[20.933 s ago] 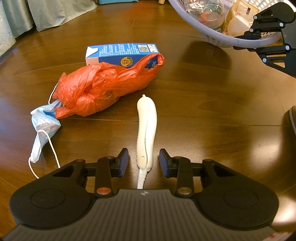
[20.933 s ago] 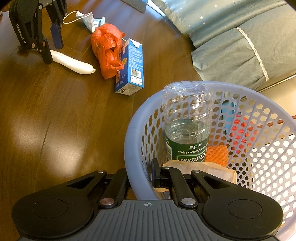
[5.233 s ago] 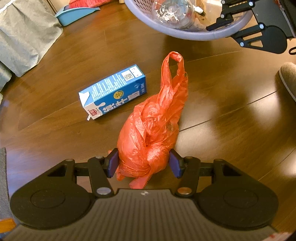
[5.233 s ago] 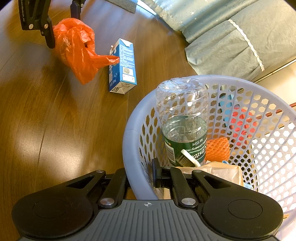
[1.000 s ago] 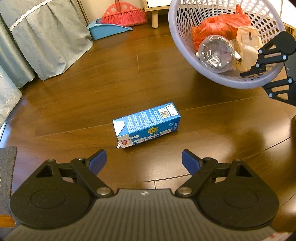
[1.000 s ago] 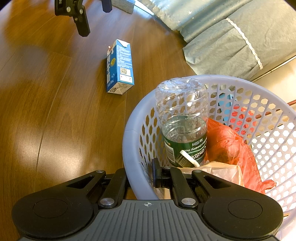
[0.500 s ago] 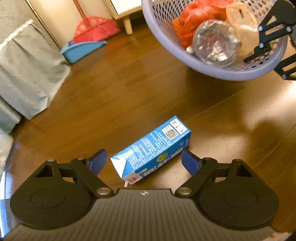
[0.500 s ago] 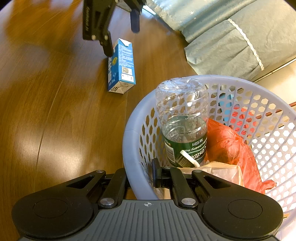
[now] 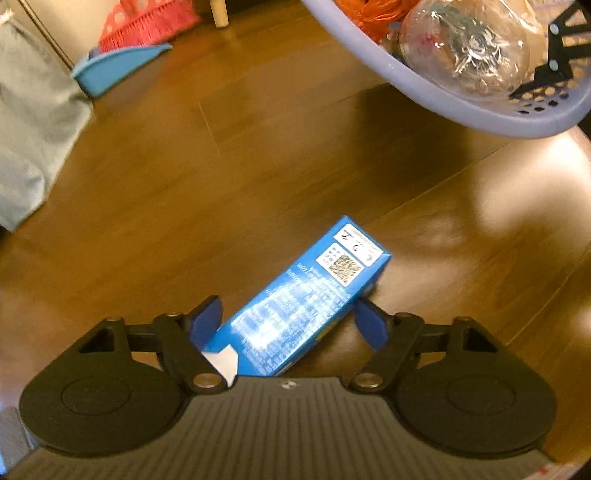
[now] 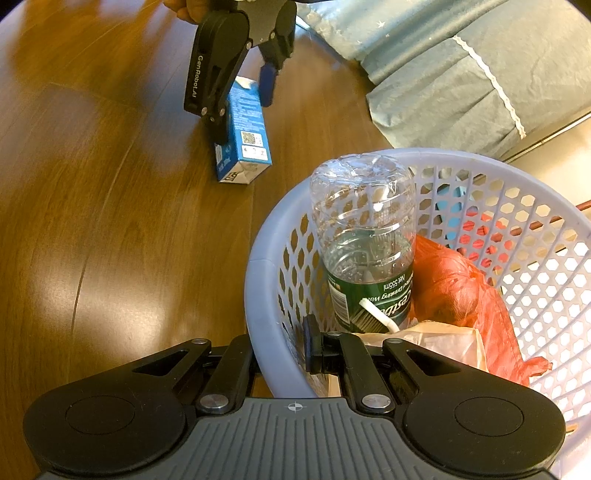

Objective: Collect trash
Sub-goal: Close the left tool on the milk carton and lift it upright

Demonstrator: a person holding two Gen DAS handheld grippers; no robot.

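Dark wooden flooring [image 9: 258, 155] fills both views, with grey-green fabric [image 10: 461, 62] at the edge. On it, the left gripper [image 9: 288, 325] stands wide open, its blue-padded fingers [image 9: 207, 321] set either side of a blue carton [image 9: 299, 314] that lies flat and points toward 1 o'clock; whether the pads touch it is unclear. From the right wrist view the same carton [image 10: 245, 136] lies at 11 o'clock with the left gripper [image 10: 240, 107] over it. The right gripper [image 10: 280, 354] is closed on the rim of a lavender basket [image 10: 266, 295], one finger inside and one outside. The basket holds a clear plastic bottle [image 10: 364, 236], an orange bag [image 10: 461, 291] and a pale wrapper [image 10: 439, 345]. At 10 o'clock in the left view, a blue dustpan [image 9: 118, 70] and red broom [image 9: 147, 26] sit on the floor.
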